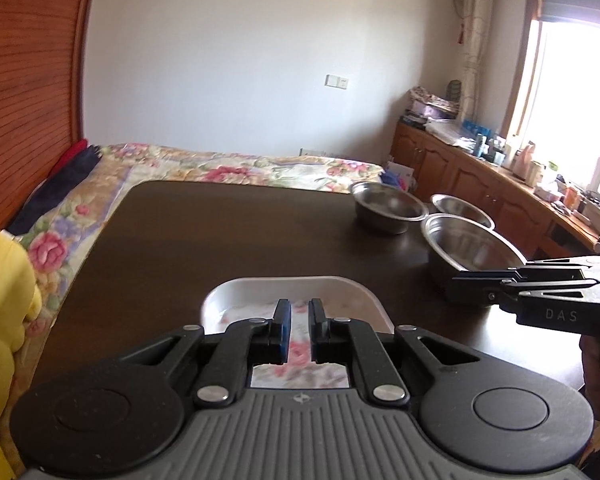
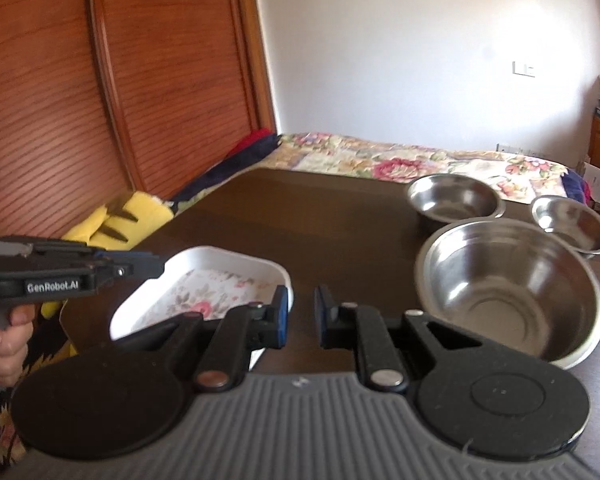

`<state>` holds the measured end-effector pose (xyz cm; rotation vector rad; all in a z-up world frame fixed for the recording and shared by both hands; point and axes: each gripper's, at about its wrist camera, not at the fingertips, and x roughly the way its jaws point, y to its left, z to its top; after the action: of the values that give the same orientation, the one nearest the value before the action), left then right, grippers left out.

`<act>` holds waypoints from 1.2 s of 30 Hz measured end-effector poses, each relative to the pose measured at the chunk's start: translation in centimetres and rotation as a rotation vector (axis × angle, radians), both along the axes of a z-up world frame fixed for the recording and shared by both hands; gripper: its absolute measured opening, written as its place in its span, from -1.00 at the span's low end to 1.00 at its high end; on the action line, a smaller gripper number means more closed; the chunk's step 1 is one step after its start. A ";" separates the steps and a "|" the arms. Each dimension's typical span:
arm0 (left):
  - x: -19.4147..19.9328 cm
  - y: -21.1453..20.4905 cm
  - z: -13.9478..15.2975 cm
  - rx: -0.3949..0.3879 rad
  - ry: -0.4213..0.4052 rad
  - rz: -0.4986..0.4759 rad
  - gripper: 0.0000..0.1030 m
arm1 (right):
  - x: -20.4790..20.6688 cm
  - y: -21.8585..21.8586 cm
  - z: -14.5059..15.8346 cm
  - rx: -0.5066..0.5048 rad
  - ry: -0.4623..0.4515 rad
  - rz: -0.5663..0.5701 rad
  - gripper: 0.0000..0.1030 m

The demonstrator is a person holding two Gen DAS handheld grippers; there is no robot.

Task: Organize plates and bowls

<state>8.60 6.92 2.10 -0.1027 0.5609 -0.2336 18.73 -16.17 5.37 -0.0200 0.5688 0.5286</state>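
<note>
My left gripper (image 1: 299,330) hovers over the white floral-print tray (image 1: 228,300) at the table's near edge, its jaws nearly closed with a thin gap and nothing between them. My right gripper (image 2: 303,316) is slightly parted and empty over bare dark table (image 2: 300,216). To its right sits the large steel bowl (image 2: 512,284); the medium steel bowl (image 2: 454,196) and small steel bowl (image 2: 572,222) stand toward the far right corner.

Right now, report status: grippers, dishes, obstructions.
Left gripper over the floral square plate, jaws slightly apart, empty. Right gripper open, empty, beside the large steel bowl. Two smaller steel bowls behind. Nothing blocking.
</note>
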 end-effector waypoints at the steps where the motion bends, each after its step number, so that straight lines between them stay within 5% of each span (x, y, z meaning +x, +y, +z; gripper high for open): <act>1: 0.1 -0.4 0.1 0.002 -0.003 -0.008 -0.78 | 0.0 -0.4 0.1 0.004 -0.007 -0.010 -0.67; 11: 1.7 -5.4 0.4 0.036 -0.017 -0.093 -0.63 | -0.5 -5.9 1.0 0.028 -0.097 -0.117 -0.67; 27: 5.3 -14.4 -0.2 0.079 -0.039 -0.186 -0.03 | 2.5 -13.1 -0.9 -0.004 -0.165 -0.222 -0.67; 31: 6.0 -15.7 -0.2 0.076 -0.041 -0.170 0.03 | 3.8 -14.3 -0.7 -0.024 -0.199 -0.201 -0.31; 36: 6.9 -16.5 0.1 0.068 -0.047 -0.129 0.04 | 5.8 -15.1 -0.2 -0.044 -0.212 -0.136 -0.25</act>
<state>15.51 -9.57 2.23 0.0049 0.5283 -0.3413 24.54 -31.30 5.19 -0.0771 0.3718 0.3761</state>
